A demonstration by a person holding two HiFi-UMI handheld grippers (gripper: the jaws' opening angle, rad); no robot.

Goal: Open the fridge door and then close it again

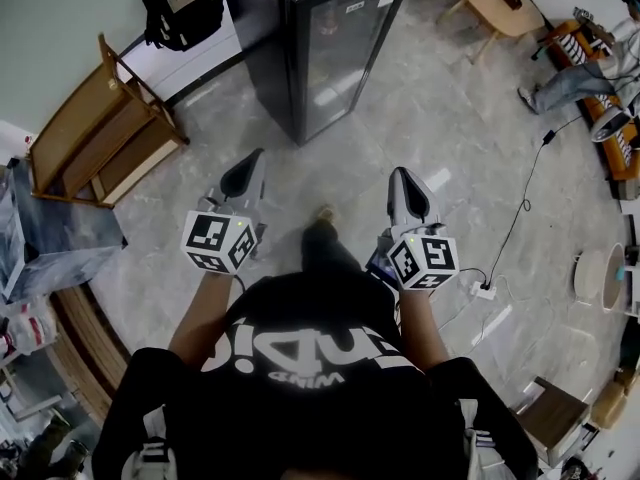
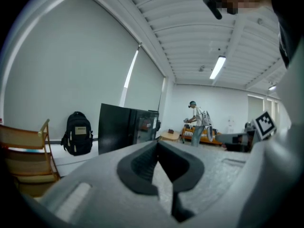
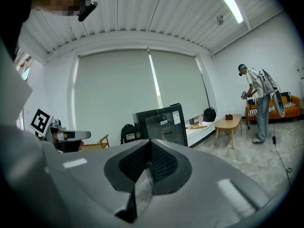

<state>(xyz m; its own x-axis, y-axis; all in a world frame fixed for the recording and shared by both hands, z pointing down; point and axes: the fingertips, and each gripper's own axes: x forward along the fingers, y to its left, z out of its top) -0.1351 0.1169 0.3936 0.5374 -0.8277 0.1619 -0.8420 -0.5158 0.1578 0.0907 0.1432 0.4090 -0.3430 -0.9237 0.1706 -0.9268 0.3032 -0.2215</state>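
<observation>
The black fridge with a glass door stands shut at the far side of the floor, some way ahead of both grippers. My left gripper and right gripper are held side by side at waist height, pointing toward it. Both are shut with nothing between the jaws. In the left gripper view the left gripper has its pads meeting at the tips, with the fridge beyond. The right gripper looks the same in its own view, with the fridge straight ahead.
A wooden rack stands left of the fridge, with a black backpack against the wall behind it. A low wooden table and another person are at the far right. A cable and power strip lie on the floor to my right.
</observation>
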